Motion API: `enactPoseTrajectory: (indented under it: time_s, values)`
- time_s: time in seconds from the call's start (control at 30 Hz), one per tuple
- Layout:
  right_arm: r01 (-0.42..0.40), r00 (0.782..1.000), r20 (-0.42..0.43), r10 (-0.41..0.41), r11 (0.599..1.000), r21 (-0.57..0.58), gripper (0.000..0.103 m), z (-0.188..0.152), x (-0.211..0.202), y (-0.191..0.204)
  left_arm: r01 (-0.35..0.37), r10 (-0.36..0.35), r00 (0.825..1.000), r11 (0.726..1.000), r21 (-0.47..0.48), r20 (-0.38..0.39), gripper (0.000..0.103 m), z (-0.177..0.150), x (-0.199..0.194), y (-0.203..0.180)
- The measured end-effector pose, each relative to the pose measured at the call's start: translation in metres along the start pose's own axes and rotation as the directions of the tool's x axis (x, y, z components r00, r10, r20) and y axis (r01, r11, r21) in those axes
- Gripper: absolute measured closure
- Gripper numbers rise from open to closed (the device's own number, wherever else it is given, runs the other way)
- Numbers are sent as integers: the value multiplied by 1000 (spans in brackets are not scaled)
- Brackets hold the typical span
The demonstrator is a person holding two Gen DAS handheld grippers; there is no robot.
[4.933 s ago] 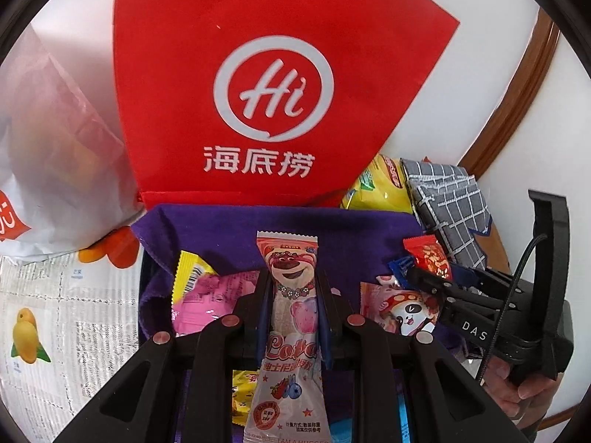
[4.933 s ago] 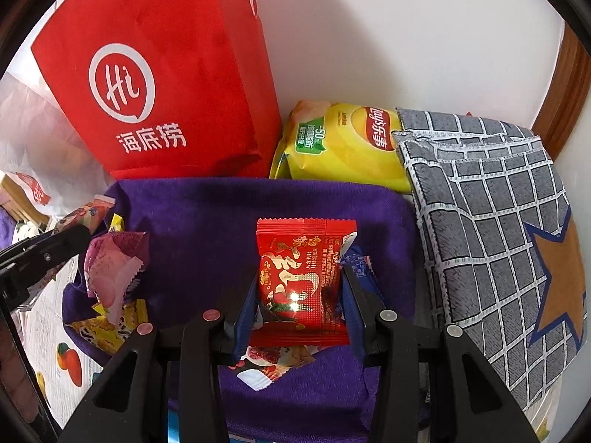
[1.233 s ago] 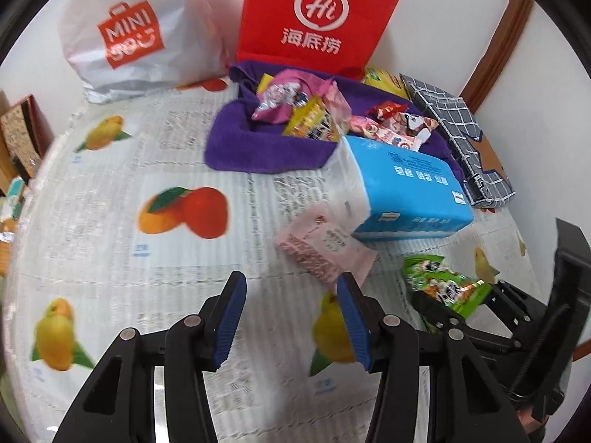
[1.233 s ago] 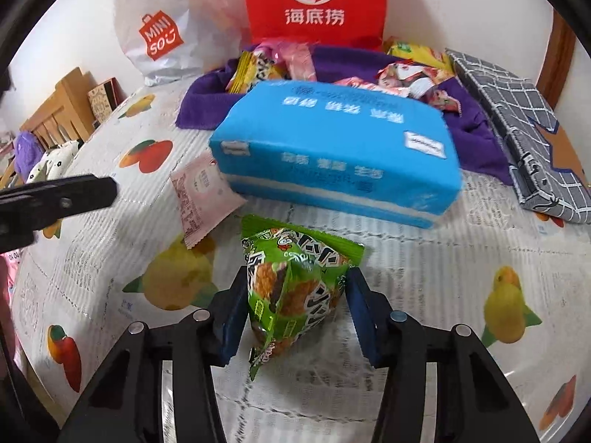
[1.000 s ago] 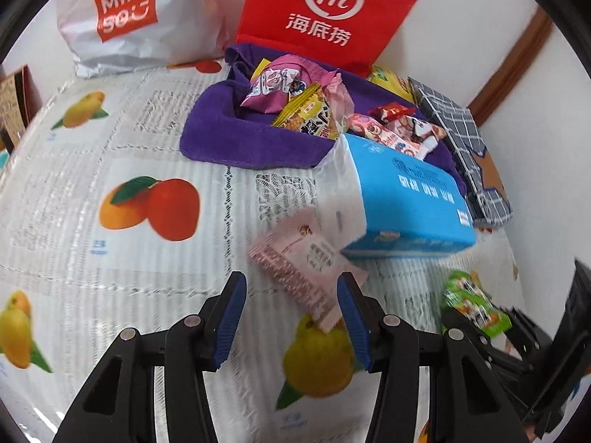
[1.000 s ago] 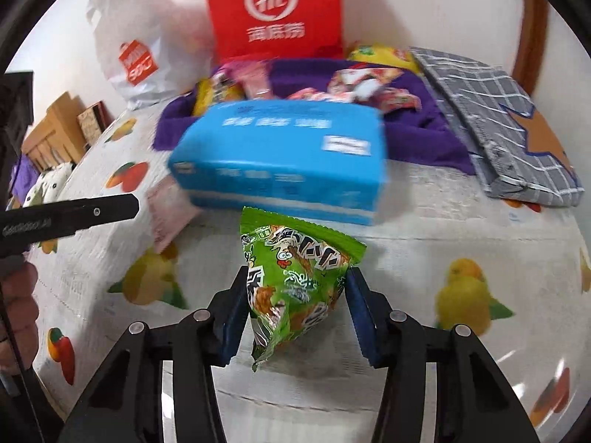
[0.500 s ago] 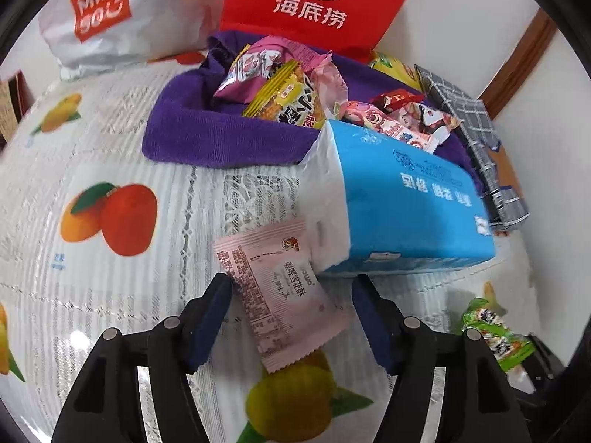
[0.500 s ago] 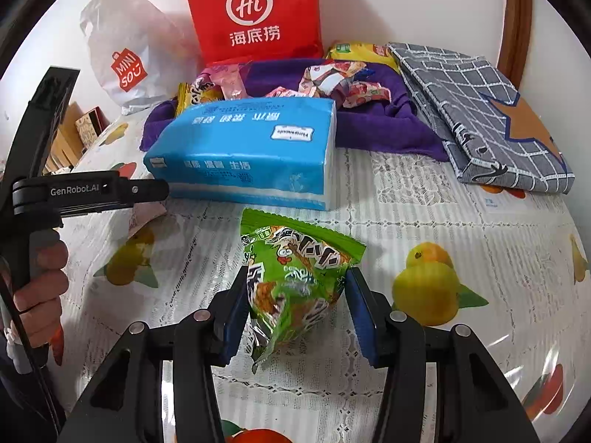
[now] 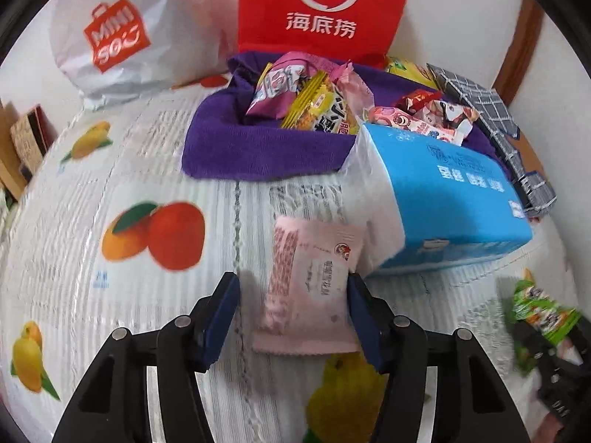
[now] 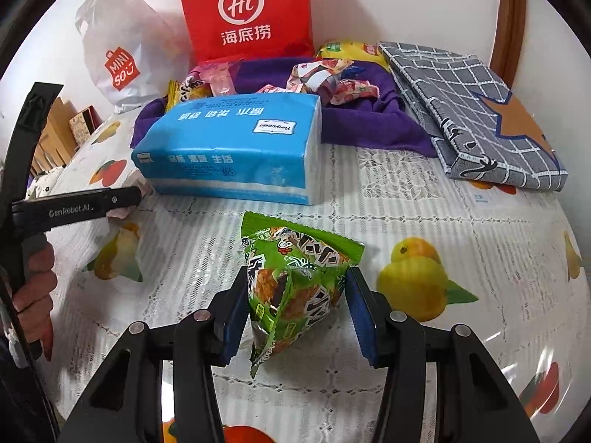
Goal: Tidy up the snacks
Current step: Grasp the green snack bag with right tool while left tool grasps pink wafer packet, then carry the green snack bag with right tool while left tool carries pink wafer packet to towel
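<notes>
A pink snack packet (image 9: 310,280) lies flat on the fruit-print tablecloth, against the blue tissue pack (image 9: 454,203). My left gripper (image 9: 291,313) is open, its jaws standing on either side of the packet's near half. My right gripper (image 10: 293,310) is shut on a green snack bag (image 10: 295,280) and holds it over the cloth; the bag also shows at the right edge of the left wrist view (image 9: 543,313). A purple cloth (image 9: 258,147) at the back holds several wrapped snacks (image 9: 314,99).
A red Hi bag (image 9: 325,7) and a white Miniso bag (image 9: 114,40) stand behind the cloth by the wall. A grey checked cushion (image 10: 472,110) lies at the back right. A yellow chip bag (image 10: 343,50) lies behind the cloth. My left gripper's body (image 10: 74,206) reaches in from the left.
My left gripper has moved forward over the pink packet, so its open jaws now straddle it. My right gripper has kept hold of the green bag, shifting slightly.
</notes>
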State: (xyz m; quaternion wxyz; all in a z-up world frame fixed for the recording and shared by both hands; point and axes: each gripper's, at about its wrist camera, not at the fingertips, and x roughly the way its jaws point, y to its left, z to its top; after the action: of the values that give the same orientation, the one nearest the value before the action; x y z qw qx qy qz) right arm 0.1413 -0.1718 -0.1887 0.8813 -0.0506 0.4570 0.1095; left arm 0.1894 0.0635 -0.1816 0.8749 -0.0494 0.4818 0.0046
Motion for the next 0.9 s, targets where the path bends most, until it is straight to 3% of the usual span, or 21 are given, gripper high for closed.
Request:
enactPoseTrajectory:
  time_s: [0.07,0.17,0.3,0.47,0.7,0.9]
  values:
    - [23,1000,6,-23,1000,-10,53,0,0,-2,-22,21,1000,999,43,22,63,-2,0,-5]
    - [50,999,15,-50,999,-15,53,0,0,-7,-40,36,999,996,82,41,69,-9,-5,-9]
    - [80,996,44,-80,997,-10,53,2,-1,-14,-31,28,999,996,80,38,70,-24,-18,-8]
    - [75,995,70,-74,997,-10,53,4,9,-14,-62,53,994,994,88,97,69,-44,-27,-13]
    - [92,994,63,-88,994,-57,53,2,22,-3,-50,42,994,996,77,97,67,-45,-26,-11]
    - [25,998,50,-25,1000,-4,53,3,25,-16,-44,37,995,996,72,97,66,-45,-26,-11]
